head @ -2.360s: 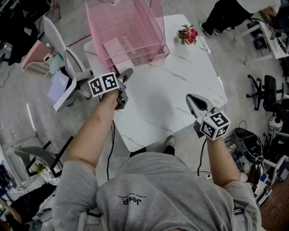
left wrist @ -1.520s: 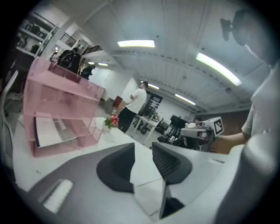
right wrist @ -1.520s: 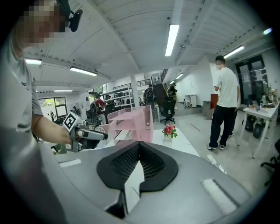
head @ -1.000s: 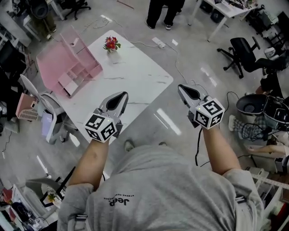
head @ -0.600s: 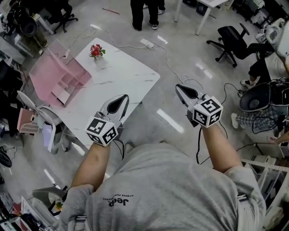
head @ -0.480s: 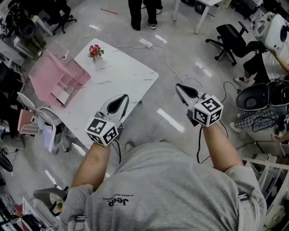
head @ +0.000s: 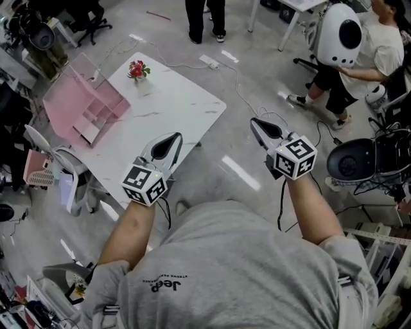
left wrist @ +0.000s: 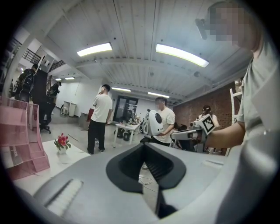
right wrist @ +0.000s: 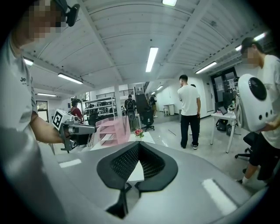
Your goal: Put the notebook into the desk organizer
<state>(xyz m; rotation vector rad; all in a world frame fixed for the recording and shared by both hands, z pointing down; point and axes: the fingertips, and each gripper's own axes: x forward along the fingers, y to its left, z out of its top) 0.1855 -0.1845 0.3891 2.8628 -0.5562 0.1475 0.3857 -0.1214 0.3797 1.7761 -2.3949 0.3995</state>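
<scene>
The head view's top edge cut off a standing person (head: pixel 196 14) above the legs. The pink desk organizer (head: pixel 82 106) on the far left of the table (head: pixel 173 103) was too small to show whether a notebook lay inside, and the left gripper view's left edge clipped it. The wearer's torso (head: pixel 237 270) hid the floor (head: pixel 239 168) nearest them.

Your grey shirt (head: pixel 231 270) carries the word "Jeep" across its back, upside down in the head view. The finer line beside it is too small to read.
</scene>
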